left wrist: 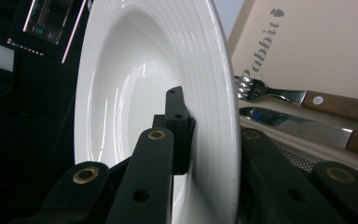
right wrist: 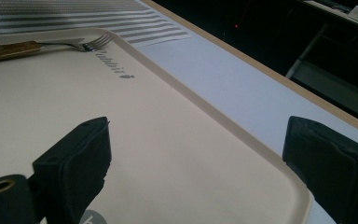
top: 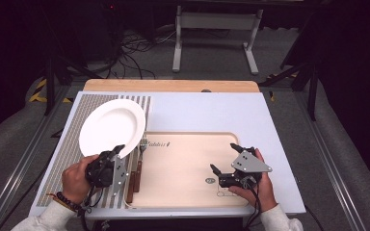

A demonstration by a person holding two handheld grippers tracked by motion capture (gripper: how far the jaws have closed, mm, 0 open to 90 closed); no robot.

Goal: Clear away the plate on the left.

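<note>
Left gripper: the left gripper (top: 117, 155) is over the left part of the desk (top: 212, 108), held in the person's left hand (top: 75, 177). Its jaws pinch the near rim of the white plate (top: 112, 126); in the left gripper view one jaw lies inside the plate (left wrist: 158, 88), the other behind the rim.
Plate: it is tilted, its far part over the striped mat (top: 72, 139) at the left edge of the desk, its right rim just beside the left edge of the tray (top: 183, 166).
Right gripper: the right gripper (top: 226, 158) is over the right part of the tray, held in the right hand (top: 260, 185). Its jaws are spread wide and hold nothing; the bare tray (right wrist: 168, 154) shows between them.
Tray: beige, with a raised rim, at the near middle of the desk.
Fork and knife: the fork (top: 141, 155) and the knife (top: 132, 182) have wooden handles and lie side by side along the left edge of the tray, the fork (left wrist: 303, 95) farther in than the knife (left wrist: 307, 130).
</note>
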